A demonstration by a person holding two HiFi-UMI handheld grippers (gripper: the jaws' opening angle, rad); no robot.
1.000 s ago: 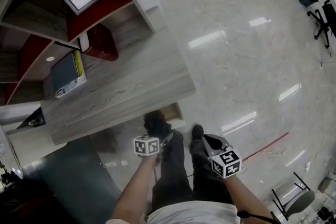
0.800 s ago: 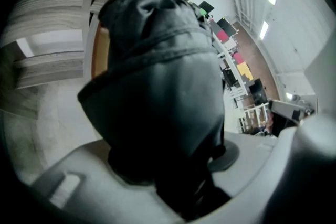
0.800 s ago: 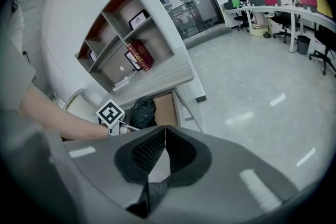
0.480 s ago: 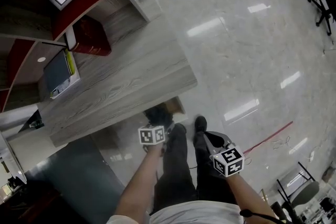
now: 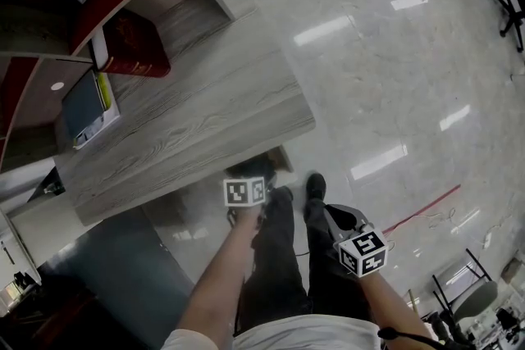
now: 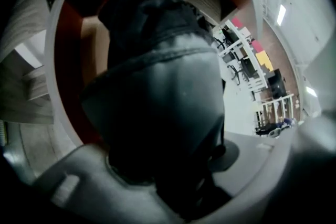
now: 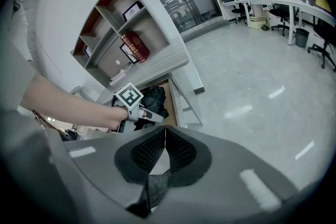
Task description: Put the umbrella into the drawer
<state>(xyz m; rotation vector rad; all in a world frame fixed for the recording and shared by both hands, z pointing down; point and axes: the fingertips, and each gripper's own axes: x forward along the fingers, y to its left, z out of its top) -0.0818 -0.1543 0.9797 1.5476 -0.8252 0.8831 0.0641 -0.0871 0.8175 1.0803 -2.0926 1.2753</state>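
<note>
Head view: the left gripper (image 5: 246, 194) reaches under the near edge of the wooden counter (image 5: 189, 119), and the right gripper (image 5: 338, 219) hangs to its right, over the floor.

Left gripper view: its jaws are clamped on the dark folded umbrella (image 6: 157, 86), which fills the frame, with the drawer (image 6: 90, 50) just behind it.

Right gripper view: its own jaws are pressed together with nothing between them. Farther off, the umbrella sits at the mouth of the open drawer.
</note>
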